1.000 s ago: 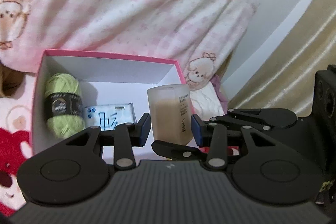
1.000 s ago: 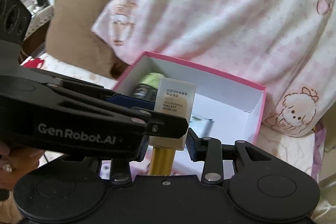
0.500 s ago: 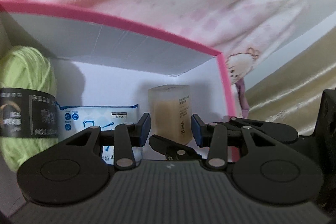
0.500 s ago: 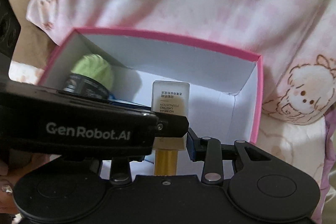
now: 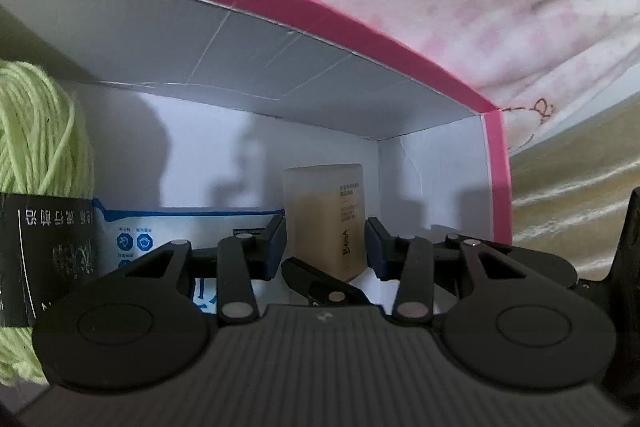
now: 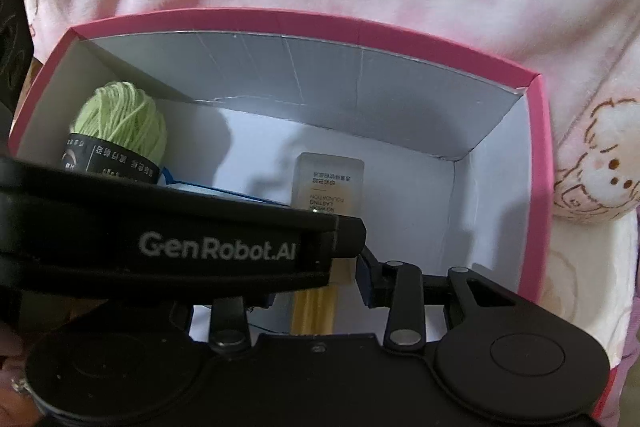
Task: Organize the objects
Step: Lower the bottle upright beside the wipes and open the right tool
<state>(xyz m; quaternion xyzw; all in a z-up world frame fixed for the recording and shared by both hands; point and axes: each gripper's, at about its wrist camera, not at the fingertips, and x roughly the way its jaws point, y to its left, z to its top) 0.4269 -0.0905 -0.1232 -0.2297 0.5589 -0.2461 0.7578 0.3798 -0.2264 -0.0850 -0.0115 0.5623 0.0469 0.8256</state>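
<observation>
a: left wrist view first. where does the foundation bottle (image 5: 324, 215) lie from the left claw (image 5: 325, 247)?

b: straight ahead between its blue pads, long axis upright, frosted end up. the pads sit against both flanks, so i judge the left claw clenched on the bottle. it stands inside the pink box (image 5: 360, 39), near the right back corner, with the green yarn ball (image 5: 36, 155) at the far left and a blue-and-white packet (image 5: 180, 227) flat between them.

a: is it touching the floor of the box?

b: can't tell; the claw's own body hides the bottom.

a: now the right wrist view.

b: the right claw (image 6: 320, 283) tilts steeply down into the box and grips the gold lower end of the same bottle. only its right pad shows; the left claw's arm crosses over the other. i judge it clenched there too, below the left claw's hold. both share one upright bottle, so letting go hinges on keeping it vertical.
</observation>
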